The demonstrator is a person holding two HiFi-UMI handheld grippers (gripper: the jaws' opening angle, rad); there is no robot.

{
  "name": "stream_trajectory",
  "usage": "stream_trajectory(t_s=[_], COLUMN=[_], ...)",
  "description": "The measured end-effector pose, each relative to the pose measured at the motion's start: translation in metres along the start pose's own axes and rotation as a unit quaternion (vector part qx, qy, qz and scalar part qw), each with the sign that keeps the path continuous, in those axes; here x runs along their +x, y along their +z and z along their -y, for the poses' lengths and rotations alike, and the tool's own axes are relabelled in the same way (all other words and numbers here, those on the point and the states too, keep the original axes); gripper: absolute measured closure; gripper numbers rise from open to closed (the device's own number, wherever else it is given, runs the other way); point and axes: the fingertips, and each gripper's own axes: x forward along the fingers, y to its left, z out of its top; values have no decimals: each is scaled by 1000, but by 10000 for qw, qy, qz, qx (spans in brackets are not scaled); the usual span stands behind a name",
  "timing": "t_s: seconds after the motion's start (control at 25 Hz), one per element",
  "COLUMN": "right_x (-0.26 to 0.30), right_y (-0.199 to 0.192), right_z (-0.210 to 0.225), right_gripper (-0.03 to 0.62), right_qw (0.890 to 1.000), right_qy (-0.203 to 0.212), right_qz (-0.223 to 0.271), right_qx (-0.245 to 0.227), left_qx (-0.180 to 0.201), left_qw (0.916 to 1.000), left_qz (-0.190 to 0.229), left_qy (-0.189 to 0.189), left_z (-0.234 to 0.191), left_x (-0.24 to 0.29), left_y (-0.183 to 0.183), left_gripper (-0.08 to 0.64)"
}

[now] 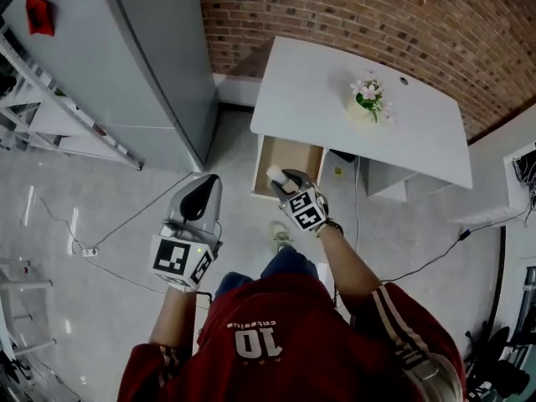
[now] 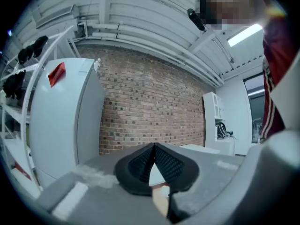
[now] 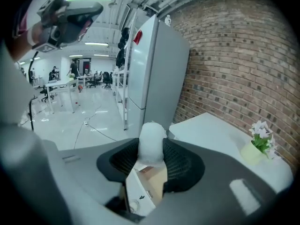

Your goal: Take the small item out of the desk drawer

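Pinched upright in the right gripper (image 1: 289, 181), between its dark ribbed pads: a small white item (image 3: 151, 142) with a rounded top, with the jaws part-way apart and pressing on its two sides. Held over the open desk drawer (image 1: 289, 157), whose pale wooden inside shows straight below the jaws in the right gripper view and just past them in the head view. Pulled out from the front left of a white desk (image 1: 335, 115), that drawer; on the desktop, well apart from it, a small flower pot (image 1: 367, 100) with white and pink blooms. Behind the desk, a brick wall (image 1: 352, 15); to its left, just beside it, a tall grey cabinet (image 1: 159, 65) with a red tag near its top. Lower and to the left, well clear of the drawer, the left gripper (image 1: 199, 199) — jaws closed tip to tip with nothing gripped, pointing up and out over the glossy pale floor (image 1: 100, 182). Across that floor, a thin cable (image 1: 126, 224) running toward the cabinet's foot. At the bottom of the head view, a red jersey (image 1: 276, 333) and both forearms reaching forward.
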Motion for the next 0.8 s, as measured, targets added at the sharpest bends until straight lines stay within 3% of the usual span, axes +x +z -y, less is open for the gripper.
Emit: stream_trajectory(t_s=[0.24, 0.52, 0.8], right_x=[-62, -136, -191], right_y=[42, 85, 144], right_z=[-47, -105, -124], right_gripper=[431, 431, 433], right_qw=[9991, 9969, 9841], right_qy=[-229, -243, -70], right_qz=[245, 725, 1642], right_qx=[-245, 205, 679], left_qx=[34, -9, -248], left_qw=[9995, 10000, 9996], left_qz=[244, -32, -9], left_qy=[182, 84, 152], left_z=[-3, 15, 23], left_x=[-70, -109, -117], left_y=[35, 27, 27], left_gripper=[557, 557, 557])
